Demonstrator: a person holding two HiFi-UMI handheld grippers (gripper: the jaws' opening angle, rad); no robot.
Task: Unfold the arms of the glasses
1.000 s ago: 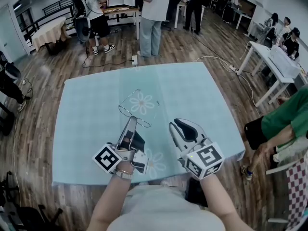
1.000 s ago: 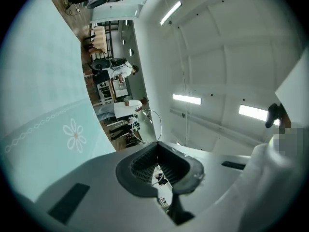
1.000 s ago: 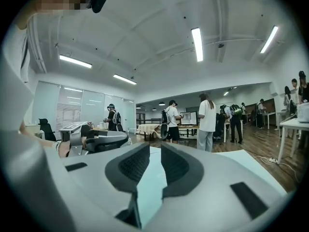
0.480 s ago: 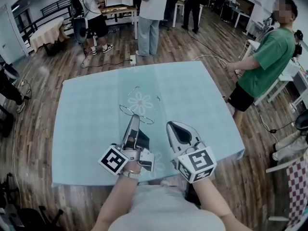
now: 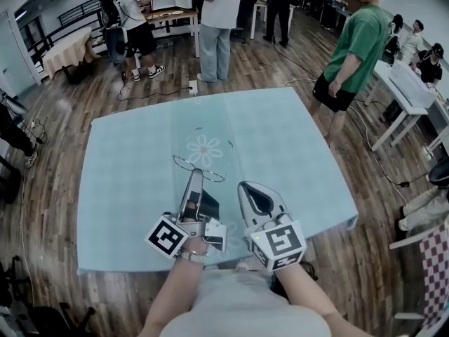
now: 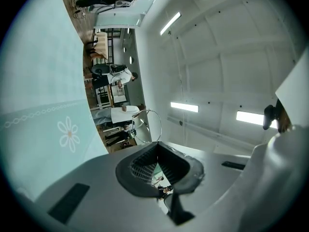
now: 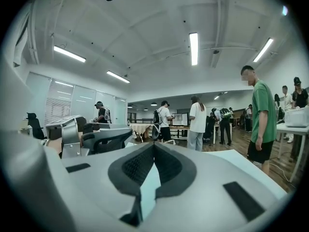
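The right gripper [image 5: 244, 187] is held shut and empty beside the left gripper [image 5: 196, 174], which is clamped on the wire-rimmed glasses [image 5: 201, 161] at its tip. No arm appears unfolded yet; the right jaws must be reopened to catch one.

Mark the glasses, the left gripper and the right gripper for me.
glasses [image 5: 185, 163], head view, on the lens beside the left gripper's tips.
left gripper [image 5: 196, 173], head view, at the tips of its jaws, shut on the glasses.
right gripper [image 5: 244, 185], head view, at its shut, empty tips.
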